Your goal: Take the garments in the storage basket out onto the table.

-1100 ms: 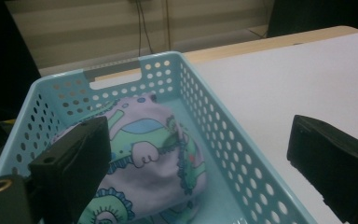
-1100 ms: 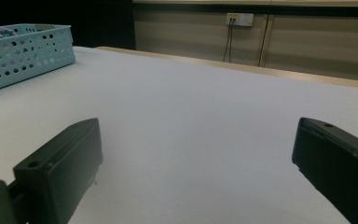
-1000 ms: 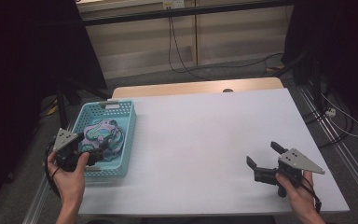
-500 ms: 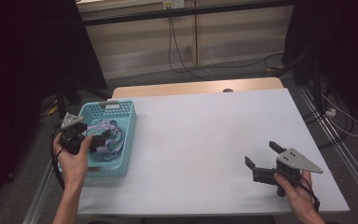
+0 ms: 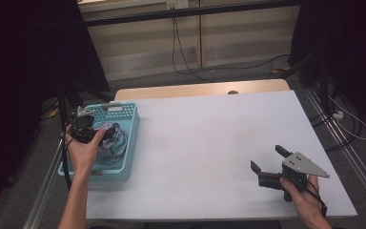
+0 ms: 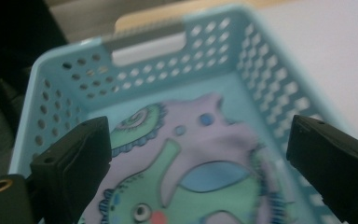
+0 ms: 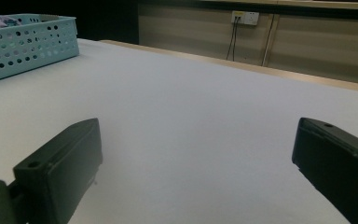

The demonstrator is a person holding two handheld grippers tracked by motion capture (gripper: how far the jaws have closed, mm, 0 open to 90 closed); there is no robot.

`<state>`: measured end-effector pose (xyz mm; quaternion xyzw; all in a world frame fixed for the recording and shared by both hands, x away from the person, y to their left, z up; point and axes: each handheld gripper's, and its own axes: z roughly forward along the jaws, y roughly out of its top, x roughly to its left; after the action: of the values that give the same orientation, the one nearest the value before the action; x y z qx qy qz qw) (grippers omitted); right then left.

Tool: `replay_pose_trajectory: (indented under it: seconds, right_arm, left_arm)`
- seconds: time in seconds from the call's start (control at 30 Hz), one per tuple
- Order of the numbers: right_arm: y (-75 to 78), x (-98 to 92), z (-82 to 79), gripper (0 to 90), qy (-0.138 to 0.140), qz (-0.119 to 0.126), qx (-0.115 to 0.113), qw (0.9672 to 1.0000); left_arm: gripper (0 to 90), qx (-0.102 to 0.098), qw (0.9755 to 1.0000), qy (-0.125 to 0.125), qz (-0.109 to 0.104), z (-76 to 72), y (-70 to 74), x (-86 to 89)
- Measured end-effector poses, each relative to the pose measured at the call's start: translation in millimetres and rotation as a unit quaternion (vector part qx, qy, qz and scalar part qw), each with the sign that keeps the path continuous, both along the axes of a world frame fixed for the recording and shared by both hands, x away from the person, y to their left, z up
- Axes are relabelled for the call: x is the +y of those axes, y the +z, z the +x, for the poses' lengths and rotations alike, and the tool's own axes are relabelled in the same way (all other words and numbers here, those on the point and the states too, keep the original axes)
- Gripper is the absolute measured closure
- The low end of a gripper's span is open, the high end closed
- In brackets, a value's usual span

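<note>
1. The step in hand is judged to be the reach into the basket (image 5: 124, 143); the left tongs (image 5: 102, 136) are held over the pale blue, perforated basket, which stands on the white table (image 5: 209, 143) at about 9 o'clock, near the left edge; no grip has been made yet.

2. The thing reached for is a cloth (image 6: 200, 163) printed in lilac, green and blue with a cartoon creature; it lies crumpled on the floor of the basket, below and between the left jaws in the left gripper view; in the high view it is partly covered by the left hand (image 5: 83, 148).

3. The left tongs are seen spread wide apart, one jaw at either side of the left gripper view, with nothing pressed between them; the cloth is below them and whether it is touched cannot be told.

4. The right tongs (image 5: 267, 164) are held low over the bare table at about 4 o'clock, well apart from the basket; their jaws are also spread apart and empty, pointed towards 10 o'clock, with the basket visible far off in the right gripper view.

5. The next move is judged to call for the left tongs to be lowered onto a raised fold of the cloth, clear of the basket wall, and then brought together on it; a thin, flat layer would be hard to pinch, so a bunched part should be chosen.

6. After that the cloth would probably be lifted over the rim towards the open table at 3 o'clock, where the right tongs could be brought in.
</note>
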<state>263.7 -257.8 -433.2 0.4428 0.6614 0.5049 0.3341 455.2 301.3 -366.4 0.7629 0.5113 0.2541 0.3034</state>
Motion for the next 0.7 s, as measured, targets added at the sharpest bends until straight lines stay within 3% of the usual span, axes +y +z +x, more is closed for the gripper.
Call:
replay_pose_trajectory:
  seconds: [0.07, 0.13, 0.2, 0.27, 0.33, 0.4, 0.43, 0.57, 0.6, 0.63, 0.7]
  right_arm:
    - [-0.2, -0.6, 0.5, 1.3, -0.001, -0.001, 0.0, 1.0]
    - [-0.2, -0.8, 0.5, 1.4, -0.002, 0.0, 0.001, 1.0]
    - [-0.6, -0.9, 1.1, 1.4, -0.001, 0.001, 0.002, 1.0]
    - [-0.8, -0.7, 1.4, 1.4, 0.003, 0.003, 0.002, 1.0]
    - [-0.9, -0.1, 1.1, 1.4, 0.002, -0.001, 0.002, 1.0]
    - [-0.8, 0.3, 0.4, 1.3, 0.003, 0.0, 0.002, 1.0]
    - [-0.6, 0.3, -0.5, 1.3, 0.005, 0.0, 0.002, 1.0]
    - [-0.7, -0.2, -0.7, 1.3, 0.004, 0.001, 0.003, 1.0]
    - [-0.8, -0.2, -0.5, 1.3, 0.005, 0.0, 0.004, 1.0]
    - [-0.8, -0.1, -0.5, 1.4, 0.006, 0.0, 0.004, 1.0]
    - [-0.9, 0.1, -0.4, 1.3, 0.007, -0.002, 0.004, 1.0]
  left_arm:
    - [7.1, 0.025, 0.9995, 0.005, -0.021, 7.4, -6.3, 3.3]
    - [6.2, 0.034, 0.9991, 0.002, -0.024, 10.8, -8.6, 3.0]
    - [5.9, 0.04, 0.9992, 0.0, -0.008, 14.5, -9.2, 1.4]
    - [5.3, 0.039, 0.9991, -0.004, -0.013, 16.0, -12.4, 0.1]
    - [4.1, 0.035, 0.9993, -0.013, 0.004, 15.4, -13.8, -2.2]
    - [7.4, 0.029, 0.9991, -0.002, 0.03, 13.8, -11.1, -2.3]
    - [4.0, 0.027, 0.9992, 0.006, 0.03, 13.5, -10.4, -1.4]
    - [3.7, 0.057, 0.9974, 0.015, 0.04, 16.6, -15.3, 1.4]
    - [3.0, 0.061, 0.9972, 0.019, 0.039, 17.7, -18.2, 2.3]
    - [2.8, 0.08, 0.9959, 0.018, 0.036, 19.3, -23.0, 5.1]
    - [2.4, 0.09, 0.9955, 0.016, 0.025, 19.9, -26.1, 7.5]
